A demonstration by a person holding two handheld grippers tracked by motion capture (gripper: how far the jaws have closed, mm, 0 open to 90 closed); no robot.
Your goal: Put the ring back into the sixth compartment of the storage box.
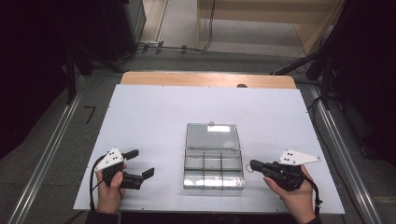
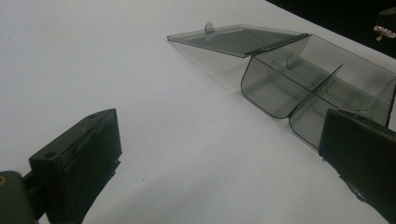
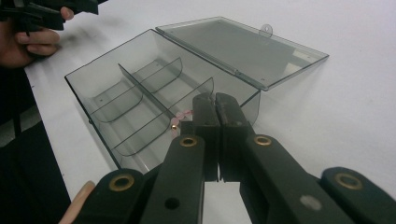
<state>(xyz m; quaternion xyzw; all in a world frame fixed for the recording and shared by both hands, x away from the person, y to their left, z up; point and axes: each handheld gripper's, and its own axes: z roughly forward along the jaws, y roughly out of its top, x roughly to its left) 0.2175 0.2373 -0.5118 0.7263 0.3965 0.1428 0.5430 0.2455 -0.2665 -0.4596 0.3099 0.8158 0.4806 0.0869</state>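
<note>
A smoky clear compartment box (image 1: 214, 183) stands open mid-table, its lid (image 1: 213, 135) laid flat behind it. My right gripper (image 1: 254, 164) hovers just right of the box, shut on a small pink beaded piece (image 1: 251, 169) with a gold end. In the right gripper view the jaws (image 3: 215, 100) meet over the box's near edge (image 3: 140, 88) and the pink beaded piece (image 3: 180, 119) hangs at their left side. My left gripper (image 1: 141, 163) rests left of the box, open and holding nothing. Its fingers (image 2: 79, 163) frame bare table, with the box (image 2: 322, 84) ahead to the right.
The box's compartments look bare, split by curved dividers. A white table top (image 1: 154, 112) lies around the box, with a wooden strip (image 1: 205, 79) along its far edge. Metal rails and dark stands flank the table on the floor.
</note>
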